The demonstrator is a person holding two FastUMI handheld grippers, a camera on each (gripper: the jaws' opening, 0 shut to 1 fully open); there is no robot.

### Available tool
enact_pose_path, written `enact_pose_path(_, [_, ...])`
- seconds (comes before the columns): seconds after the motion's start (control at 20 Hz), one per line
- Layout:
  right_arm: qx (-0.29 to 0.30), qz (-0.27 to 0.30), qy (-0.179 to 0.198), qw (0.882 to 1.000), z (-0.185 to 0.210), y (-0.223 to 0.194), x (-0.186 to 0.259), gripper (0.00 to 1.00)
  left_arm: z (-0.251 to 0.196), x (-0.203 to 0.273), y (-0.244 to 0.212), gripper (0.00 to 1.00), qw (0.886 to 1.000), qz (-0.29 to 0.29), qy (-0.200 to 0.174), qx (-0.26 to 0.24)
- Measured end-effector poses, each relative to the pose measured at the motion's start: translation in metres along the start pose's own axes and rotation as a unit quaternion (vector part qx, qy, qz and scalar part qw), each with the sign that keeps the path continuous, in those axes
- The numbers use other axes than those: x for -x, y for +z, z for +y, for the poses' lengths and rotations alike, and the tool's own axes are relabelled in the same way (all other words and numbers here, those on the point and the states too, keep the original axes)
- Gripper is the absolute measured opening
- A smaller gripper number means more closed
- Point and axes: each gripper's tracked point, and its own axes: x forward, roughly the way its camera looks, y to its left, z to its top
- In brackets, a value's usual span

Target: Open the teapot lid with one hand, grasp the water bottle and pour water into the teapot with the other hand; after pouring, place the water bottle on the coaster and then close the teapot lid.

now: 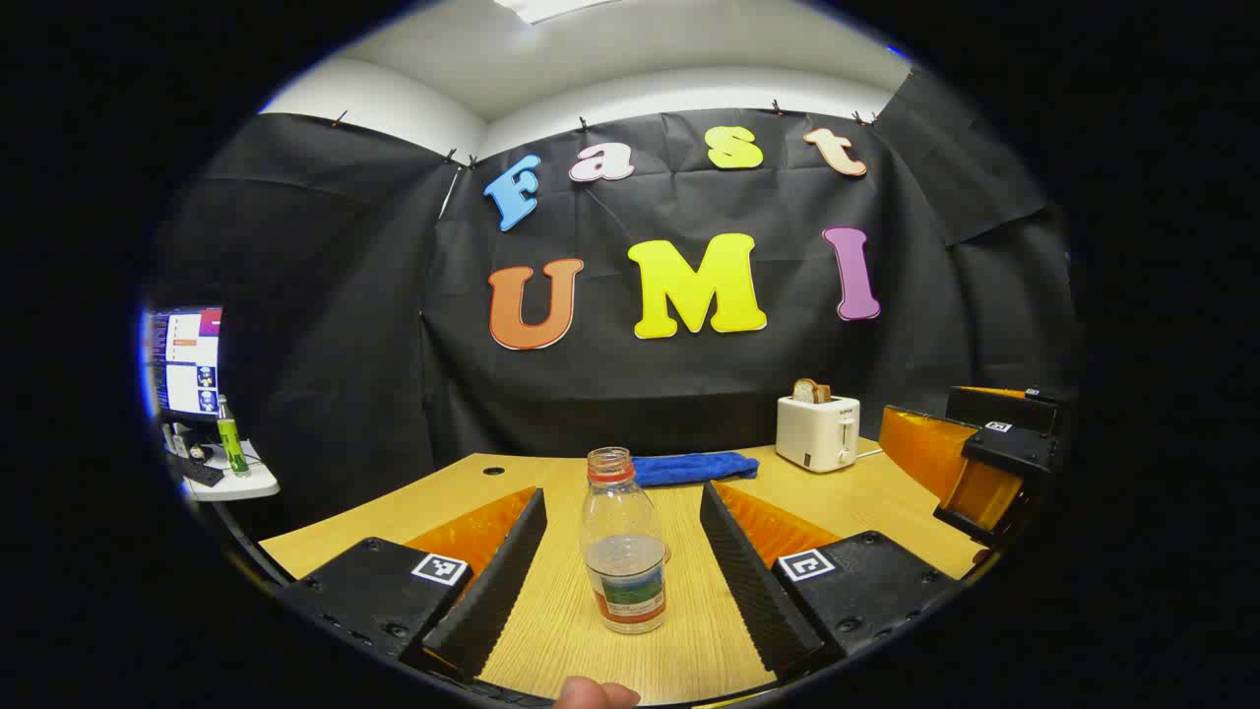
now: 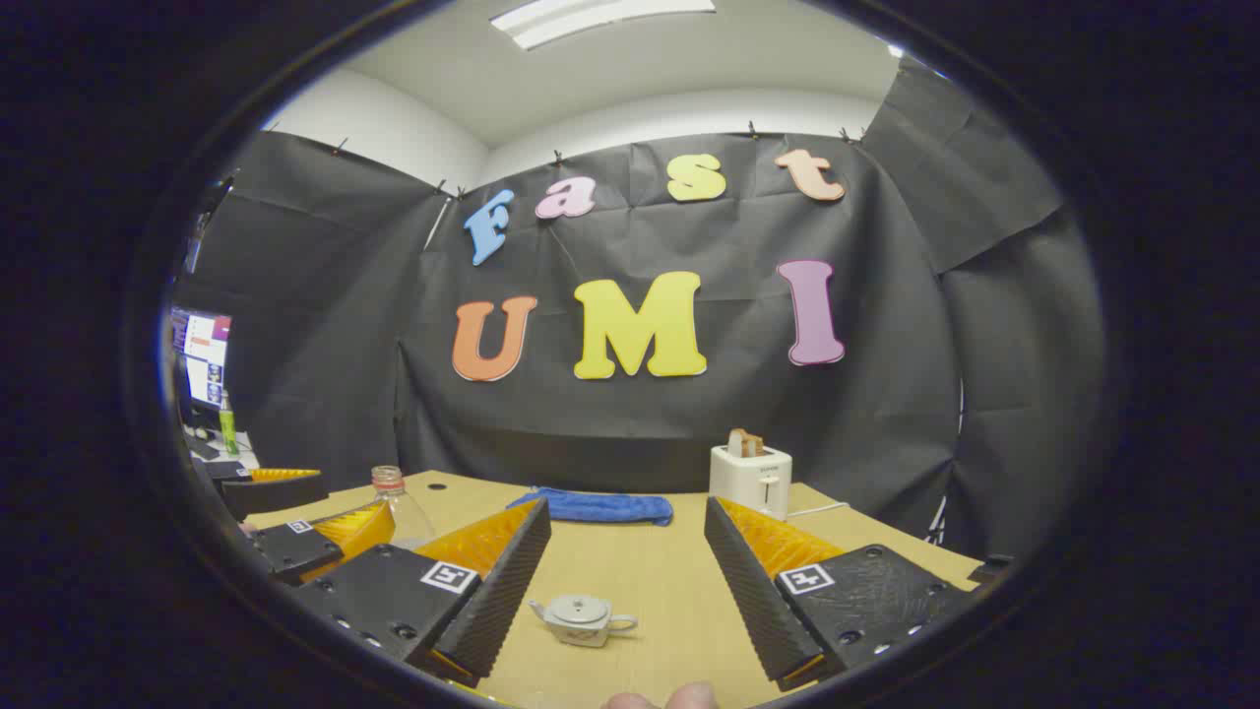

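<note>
Left gripper view: left claw [image 1: 622,581] spread wide, holding nothing. water bottle [image 1: 624,544] stands upright on the counter [image 1: 433,497] between the fingers, clear of both, cap off, roughly a third full. Risk: uncapped and light, so an off-centre closure means one finger hits first and shoves or tips it, and water goes on the counter. Thin plastic wall too; a hard squeeze could buckle it and push water out of the neck. Blue towel [image 1: 694,467] and toaster [image 1: 818,432] sit behind, well apart, no collision concern. Right claw [image 1: 994,463] visible at the right edge, near the counter edge.

Right gripper view: right claw [image 2: 625,581] also wide open and empty. Teapot [image 2: 583,619] sits on the counter low between the fingers, lid [image 2: 579,610] still on, spout left, handle right. Risk: the pot is small and the lid knob smaller; fingers closing slightly off the knob would slip or drag the whole pot. Lifting the lid at a tilt could snag the rim and tip the pot. Left claw [image 2: 335,532] and the bottle are just left of it, so a wide pour swing could clip the right claw's finger. Small pot opening makes overshoot likely. Can't spot a coaster, so the final placement target is unverified.
</note>
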Motion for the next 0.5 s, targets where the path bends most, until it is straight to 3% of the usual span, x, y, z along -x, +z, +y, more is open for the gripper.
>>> enact_pose_path(0.05, [0.001,0.002,0.000,1.000,-0.0008,-0.0011,-0.0009,0.95,0.0008,-0.0001,-0.0014,0.98,1.000,0.002,0.001,0.000])
enact_pose_path(0.5, [-0.001,0.006,-0.007,1.000,-0.0063,-0.0041,-0.0032,0.95,0.0016,0.0001,-0.0063,0.98,1.000,0.014,0.001,0.001])
